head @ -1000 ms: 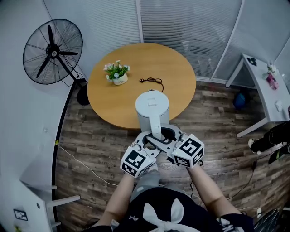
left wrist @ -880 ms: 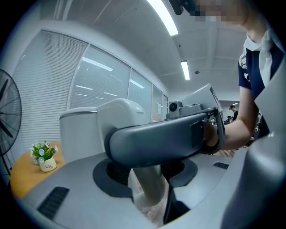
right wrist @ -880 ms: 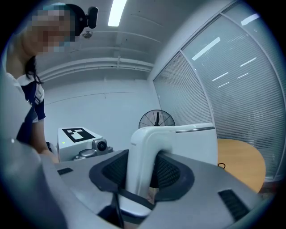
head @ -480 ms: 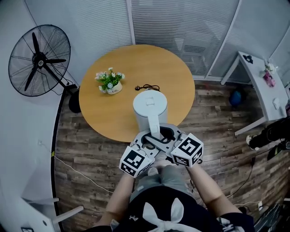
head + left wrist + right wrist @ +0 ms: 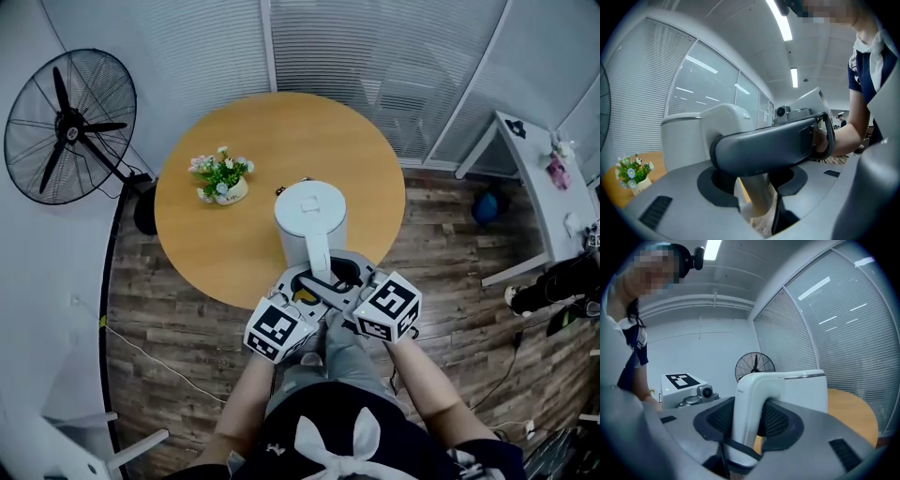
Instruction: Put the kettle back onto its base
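L gripper [image 5: 306, 287] + R gripper [image 5: 343, 277] both pinch kettle [image 5: 310, 217] handle [image 5: 750, 418], prob sharing wt; kettle ~5 o'clock of table [image 5: 225, 258] ctr.

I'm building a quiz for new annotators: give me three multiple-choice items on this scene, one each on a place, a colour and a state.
1. Where does the flower pot stand? A: on the round table, on the fan's side. B: on a shelf. C: in a sink.
2. What colour is the kettle? A: black. B: white. C: red.
3. What are the right tongs doing? A: open and empty. B: shut on the kettle's handle. C: shut on a cup.
Answers: 1 A, the pot sits on the wood top left of the kettle; 2 B, its body and lid are white; 3 B, they squeeze the handle from both sides.
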Demonstrator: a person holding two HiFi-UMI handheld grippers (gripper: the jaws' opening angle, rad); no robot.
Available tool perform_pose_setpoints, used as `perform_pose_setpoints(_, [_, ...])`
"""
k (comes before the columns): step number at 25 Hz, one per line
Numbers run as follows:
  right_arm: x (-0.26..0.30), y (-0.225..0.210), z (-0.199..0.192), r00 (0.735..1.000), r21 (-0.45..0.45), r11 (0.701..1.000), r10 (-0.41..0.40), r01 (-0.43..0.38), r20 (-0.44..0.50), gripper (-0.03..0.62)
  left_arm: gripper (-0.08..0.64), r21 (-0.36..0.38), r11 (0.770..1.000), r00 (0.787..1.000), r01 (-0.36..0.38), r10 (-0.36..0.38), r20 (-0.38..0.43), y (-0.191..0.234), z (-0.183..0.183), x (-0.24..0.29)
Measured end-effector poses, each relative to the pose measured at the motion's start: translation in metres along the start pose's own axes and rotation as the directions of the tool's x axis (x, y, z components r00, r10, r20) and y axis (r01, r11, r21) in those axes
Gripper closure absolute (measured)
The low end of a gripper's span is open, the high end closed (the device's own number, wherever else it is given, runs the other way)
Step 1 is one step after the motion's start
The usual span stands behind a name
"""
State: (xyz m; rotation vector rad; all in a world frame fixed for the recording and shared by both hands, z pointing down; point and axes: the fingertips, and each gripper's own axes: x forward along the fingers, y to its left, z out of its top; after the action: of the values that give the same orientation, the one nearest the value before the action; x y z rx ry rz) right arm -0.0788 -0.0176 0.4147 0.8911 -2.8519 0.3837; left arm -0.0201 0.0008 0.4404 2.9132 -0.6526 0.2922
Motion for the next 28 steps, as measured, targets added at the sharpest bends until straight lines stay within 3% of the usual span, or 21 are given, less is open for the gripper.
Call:
perform_pose_setpoints(16, [0.018, -0.078, 0.051, 0.998, -0.050, 0.997, 0.058, -0.056, 0.025, 0.407, 0.368, 0.048, 0.998, 0.999, -0.050, 0.049, 0.012, 0.066, 0.048, 0.055])
perform_pose_setpoints(28, [0.032, -0.116, 0.039, 0.985, -0.025, 0.985, 0.170, -0.170, -0.011, 0.405, 0.367, 0.007, 0.988, 0.987, -0.157, 0.157, -0.046, 0.098, 0.034, 0.088])
